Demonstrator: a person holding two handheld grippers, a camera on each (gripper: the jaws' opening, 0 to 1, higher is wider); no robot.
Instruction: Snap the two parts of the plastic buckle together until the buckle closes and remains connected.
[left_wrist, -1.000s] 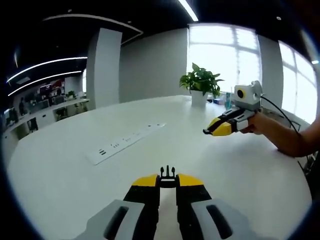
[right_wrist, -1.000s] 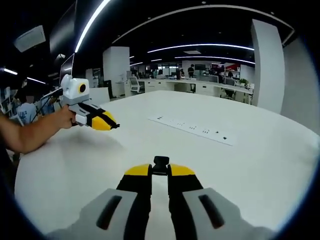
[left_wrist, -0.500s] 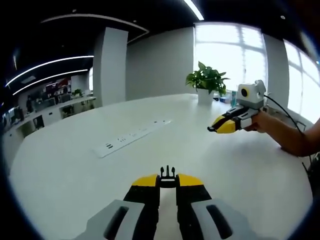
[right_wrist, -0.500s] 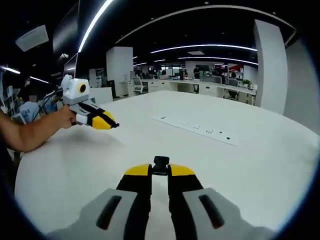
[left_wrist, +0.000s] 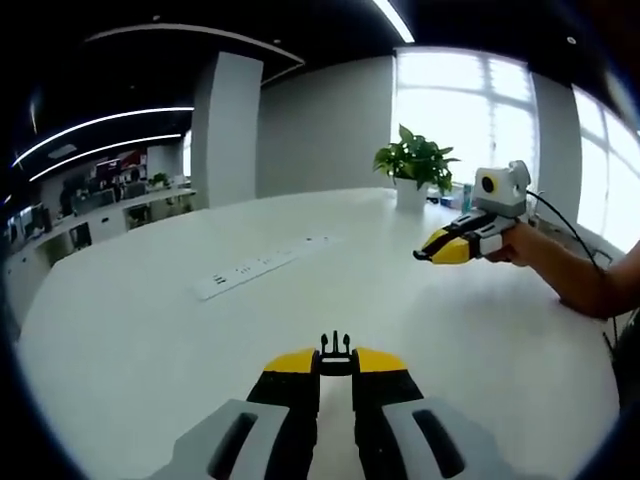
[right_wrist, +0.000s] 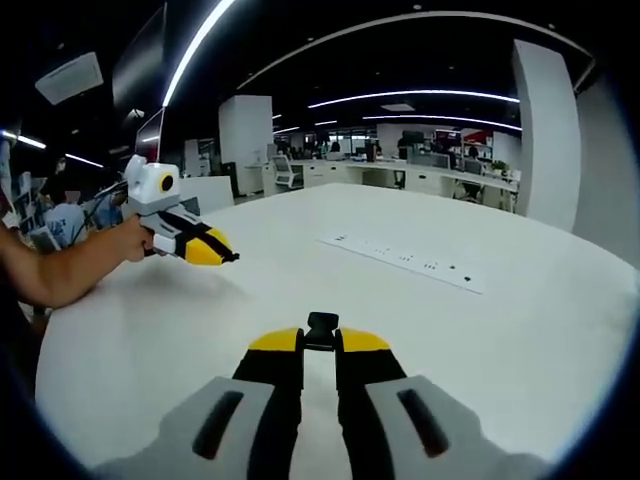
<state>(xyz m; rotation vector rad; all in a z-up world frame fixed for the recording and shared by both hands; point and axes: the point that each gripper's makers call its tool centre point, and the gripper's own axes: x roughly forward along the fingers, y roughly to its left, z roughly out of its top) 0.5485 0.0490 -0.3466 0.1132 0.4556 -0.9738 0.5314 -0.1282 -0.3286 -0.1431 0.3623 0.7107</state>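
My left gripper (left_wrist: 336, 360) is shut on the pronged black buckle part (left_wrist: 336, 349), which sticks out past its yellow tips above the white table (left_wrist: 150, 340). My right gripper (right_wrist: 320, 340) is shut on the other black buckle part (right_wrist: 321, 325), a blunt socket piece. The two grippers face each other well apart over the table. In the left gripper view the right gripper (left_wrist: 425, 255) hangs at the right, held by a hand (left_wrist: 520, 245). The left gripper (right_wrist: 228, 255) comes in from the left of the right gripper view, also held by a hand (right_wrist: 125, 238).
A white power strip (left_wrist: 255, 268) (right_wrist: 410, 262) lies flat on the table between and beyond the grippers. A potted plant (left_wrist: 412, 165) stands at the table's far edge by bright windows. Office desks and a pillar (right_wrist: 245, 140) stand behind.
Both views have shifted slightly as the hands drift; the right gripper sits a touch higher in the left gripper view. Both grips are unchanged.
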